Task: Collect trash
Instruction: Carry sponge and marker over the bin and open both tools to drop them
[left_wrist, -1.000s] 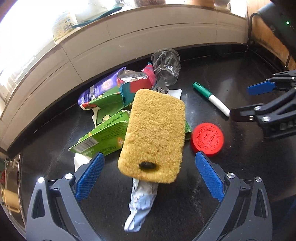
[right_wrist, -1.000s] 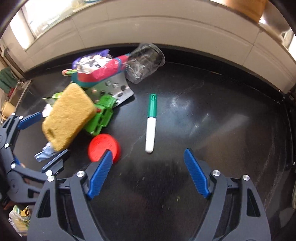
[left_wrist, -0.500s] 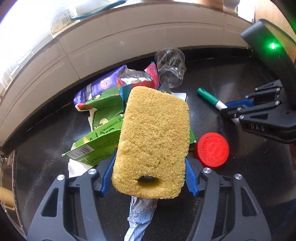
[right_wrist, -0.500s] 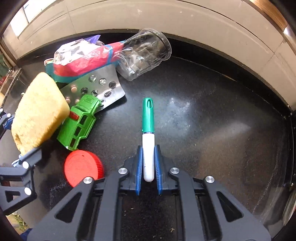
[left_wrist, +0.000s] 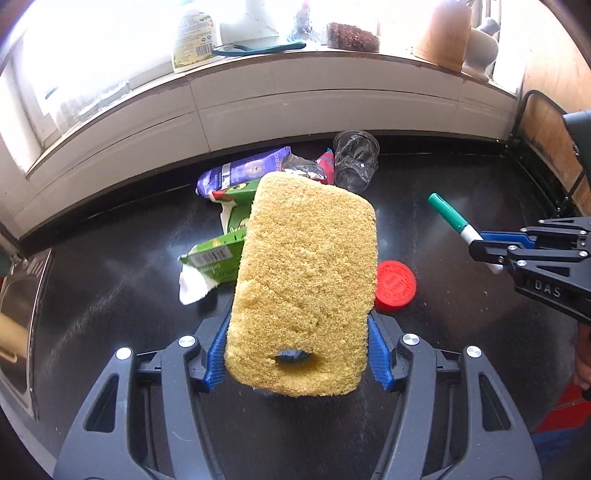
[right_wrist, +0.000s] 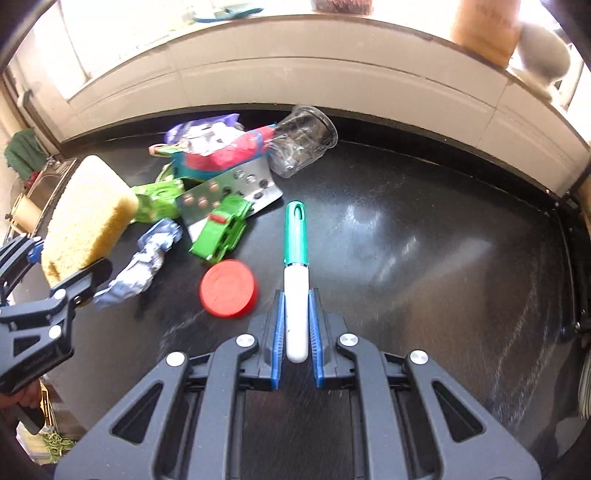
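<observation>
My left gripper (left_wrist: 297, 354) is shut on a big yellow sponge (left_wrist: 306, 280), held off the black counter (left_wrist: 443, 332); the sponge (right_wrist: 86, 218) also shows at the left of the right wrist view. My right gripper (right_wrist: 296, 325) is shut on a white marker with a green cap (right_wrist: 296, 273), raised above the counter; the marker (left_wrist: 452, 218) shows at the right of the left wrist view. Behind lies a trash pile: green cartons (left_wrist: 218, 254), a purple wrapper (left_wrist: 243, 171), a red bag (right_wrist: 225, 155), a clear plastic cup (right_wrist: 301, 140), crumpled paper (right_wrist: 147, 258).
A red lid (right_wrist: 228, 288) lies on the counter between the grippers, beside a green toy truck (right_wrist: 221, 232) and a blister pack (right_wrist: 229, 192). A tiled wall and window sill with bottles and jars run along the back. A sink (left_wrist: 18, 306) sits at far left.
Both grippers went from open to shut: the left on the sponge, the right on the marker. Both have since risen off the counter with what they hold.
</observation>
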